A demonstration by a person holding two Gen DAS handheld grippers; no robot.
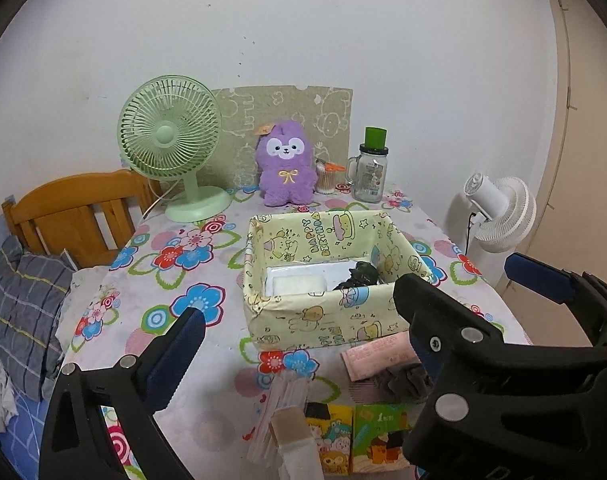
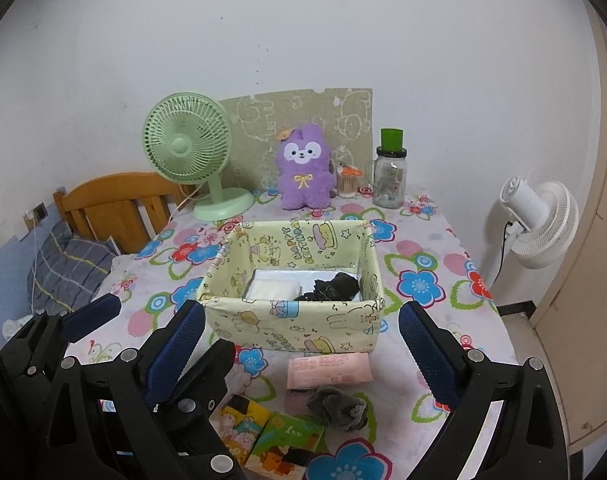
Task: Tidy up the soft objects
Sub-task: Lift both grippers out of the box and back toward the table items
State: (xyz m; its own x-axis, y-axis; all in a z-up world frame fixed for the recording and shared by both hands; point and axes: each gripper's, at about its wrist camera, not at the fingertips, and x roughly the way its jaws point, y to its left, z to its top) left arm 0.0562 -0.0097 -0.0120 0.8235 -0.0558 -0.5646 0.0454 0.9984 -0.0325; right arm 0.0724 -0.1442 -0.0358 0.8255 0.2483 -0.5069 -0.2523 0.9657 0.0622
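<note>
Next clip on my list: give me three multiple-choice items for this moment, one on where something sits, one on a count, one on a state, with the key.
1. Where does the grey sock lie?
A. inside the yellow box
B. on the tablecloth in front of the yellow box
C. on the wooden chair

2. How many fans are in view?
A. one
B. two
C. three

3. What state is the right hand-held gripper in?
A. open and empty
B. shut on the sock
C. shut on the plush toy

Key: 1 B, the sock sits just below the pink packet, outside the yellow box. 2 B, a green desk fan on the table and a white standing fan beside it. 3 A, the right hand-held gripper has its fingers spread wide with nothing between them.
</note>
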